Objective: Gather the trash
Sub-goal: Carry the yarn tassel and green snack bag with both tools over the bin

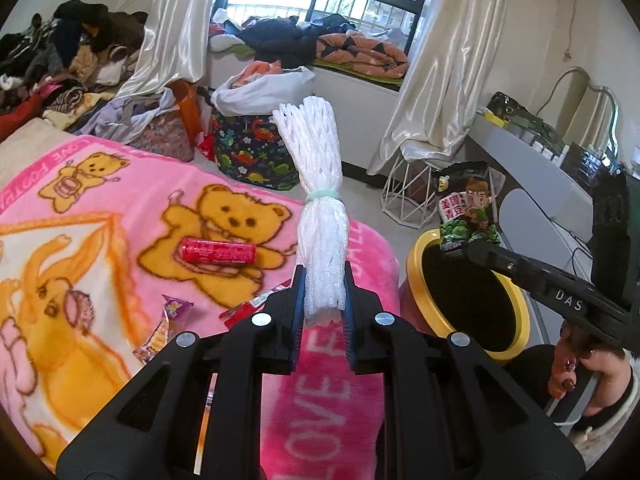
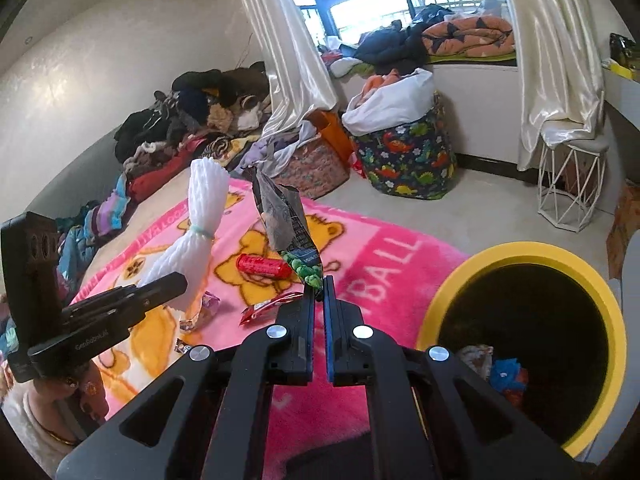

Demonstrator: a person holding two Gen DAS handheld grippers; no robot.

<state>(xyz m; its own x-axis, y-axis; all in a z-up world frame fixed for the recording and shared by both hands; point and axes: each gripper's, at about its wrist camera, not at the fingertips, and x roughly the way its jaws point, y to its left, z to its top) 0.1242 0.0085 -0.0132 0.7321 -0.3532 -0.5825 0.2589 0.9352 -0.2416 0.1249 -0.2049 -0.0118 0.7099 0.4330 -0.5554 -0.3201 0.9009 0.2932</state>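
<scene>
My left gripper [image 1: 325,292] is shut on the lower end of a white foam net bundle [image 1: 316,184] tied with a pale green band; the bundle stands upright above the pink bear blanket [image 1: 120,216]. My right gripper [image 2: 319,294] is shut on the bottom corner of a green pea snack packet [image 2: 286,220], held over the blanket's edge beside the yellow-rimmed bin [image 2: 516,256]. In the left wrist view the packet [image 1: 468,208] hangs at the bin's rim [image 1: 416,248]. A red battery [image 1: 218,251] and small wrappers [image 1: 160,332] lie on the blanket.
A dinosaur-print basket [image 2: 408,160] and a floral basket stand on the floor beyond the bed. A white wire stool [image 2: 568,184] sits by the curtain. Clothes are piled along the wall at left. The bin holds some trash [image 2: 500,372]. A desk runs along the right.
</scene>
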